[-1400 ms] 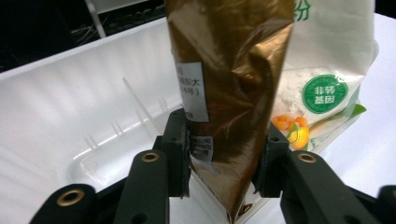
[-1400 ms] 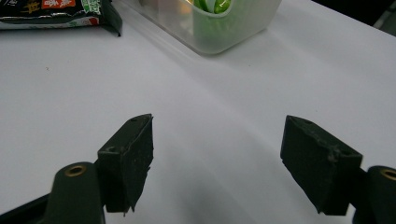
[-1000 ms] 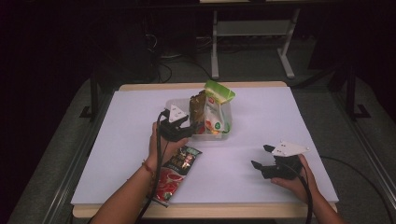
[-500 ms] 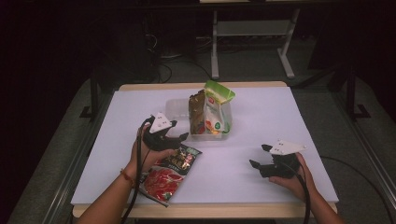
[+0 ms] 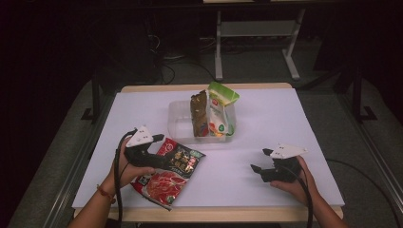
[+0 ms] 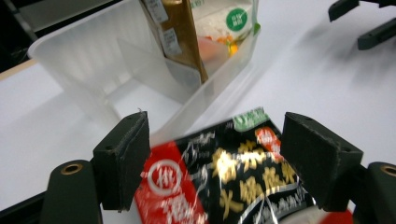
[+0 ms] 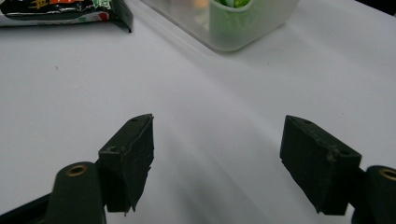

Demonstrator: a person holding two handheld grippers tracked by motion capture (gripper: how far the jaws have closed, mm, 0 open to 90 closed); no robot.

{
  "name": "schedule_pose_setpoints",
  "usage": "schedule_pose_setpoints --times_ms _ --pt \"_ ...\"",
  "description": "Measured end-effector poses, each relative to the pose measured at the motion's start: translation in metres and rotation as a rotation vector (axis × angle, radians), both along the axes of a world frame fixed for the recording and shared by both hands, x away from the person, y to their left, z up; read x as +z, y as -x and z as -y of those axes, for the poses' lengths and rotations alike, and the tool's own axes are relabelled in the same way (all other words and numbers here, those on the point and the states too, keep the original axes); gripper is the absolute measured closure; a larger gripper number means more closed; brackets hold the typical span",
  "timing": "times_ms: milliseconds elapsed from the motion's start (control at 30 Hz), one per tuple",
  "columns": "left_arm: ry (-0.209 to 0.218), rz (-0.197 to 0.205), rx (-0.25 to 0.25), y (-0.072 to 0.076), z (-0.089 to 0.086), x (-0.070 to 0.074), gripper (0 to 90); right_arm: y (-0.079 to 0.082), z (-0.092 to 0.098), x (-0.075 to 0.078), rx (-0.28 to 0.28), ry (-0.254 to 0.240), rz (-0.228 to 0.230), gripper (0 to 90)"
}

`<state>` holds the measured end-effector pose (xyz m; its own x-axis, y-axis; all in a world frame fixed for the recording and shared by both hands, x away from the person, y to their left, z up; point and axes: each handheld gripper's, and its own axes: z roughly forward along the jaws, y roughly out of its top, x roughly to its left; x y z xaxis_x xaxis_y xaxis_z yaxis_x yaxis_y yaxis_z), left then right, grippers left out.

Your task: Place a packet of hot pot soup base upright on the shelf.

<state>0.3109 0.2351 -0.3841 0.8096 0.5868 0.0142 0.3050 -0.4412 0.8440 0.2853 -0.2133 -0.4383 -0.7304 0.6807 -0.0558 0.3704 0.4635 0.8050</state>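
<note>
Overhead, one red packet [image 5: 166,173], one tub [image 5: 179,124], seemingly two pouches [image 5: 219,114].

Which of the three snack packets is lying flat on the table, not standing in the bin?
The red-and-black packet, under the left gripper. The brown packet and the green-topped white packet stand upright in the clear plastic bin.

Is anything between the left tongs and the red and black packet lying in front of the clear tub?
Nothing visible. The left tongs hang open right over the red and black packet, jaws apart and just widened.
</note>
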Motion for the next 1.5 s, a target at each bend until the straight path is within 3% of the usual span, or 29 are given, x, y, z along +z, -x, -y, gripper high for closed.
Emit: schedule_pose_setpoints --times_ms 67,133,367,533,667,767,933,1233,1500 --pt "-0.005 -0.022 -0.007 0.002 -0.010 -0.003 23.0 0.000 -0.002 -0.001 0.004 0.001 -0.007 25.5" --pt "-0.013 -0.083 -0.020 0.001 -0.020 -0.008 20.2 -0.001 -0.004 -0.002 0.007 -0.002 -0.014 25.6" --pt "-0.038 -0.181 0.006 -0.003 -0.045 -0.033 20.2 -0.003 -0.018 -0.002 0.050 -0.015 -0.032 26.7" --pt "-0.072 -0.281 -0.031 -0.008 -0.046 -0.053 19.2 -0.007 -0.032 -0.003 0.087 -0.019 -0.045 26.7" --pt "-0.041 -0.303 -0.054 -0.009 -0.044 -0.056 23.2 -0.010 -0.047 -0.004 0.122 -0.022 -0.061 28.4" --pt "-0.025 -0.352 -0.080 -0.007 -0.041 -0.059 24.8 -0.011 -0.061 -0.002 0.154 -0.035 -0.068 29.3" --pt "-0.045 -0.343 -0.082 -0.005 -0.039 -0.061 23.0 -0.014 -0.089 -0.004 0.209 -0.043 -0.103 28.6" --pt "-0.049 -0.340 -0.070 -0.002 -0.036 -0.061 20.2 -0.036 -0.141 -0.013 0.242 -0.081 -0.204 24.7" --pt "-0.058 -0.336 -0.070 0.000 -0.030 -0.061 17.5 -0.045 -0.151 -0.016 0.238 -0.059 -0.229 25.5"
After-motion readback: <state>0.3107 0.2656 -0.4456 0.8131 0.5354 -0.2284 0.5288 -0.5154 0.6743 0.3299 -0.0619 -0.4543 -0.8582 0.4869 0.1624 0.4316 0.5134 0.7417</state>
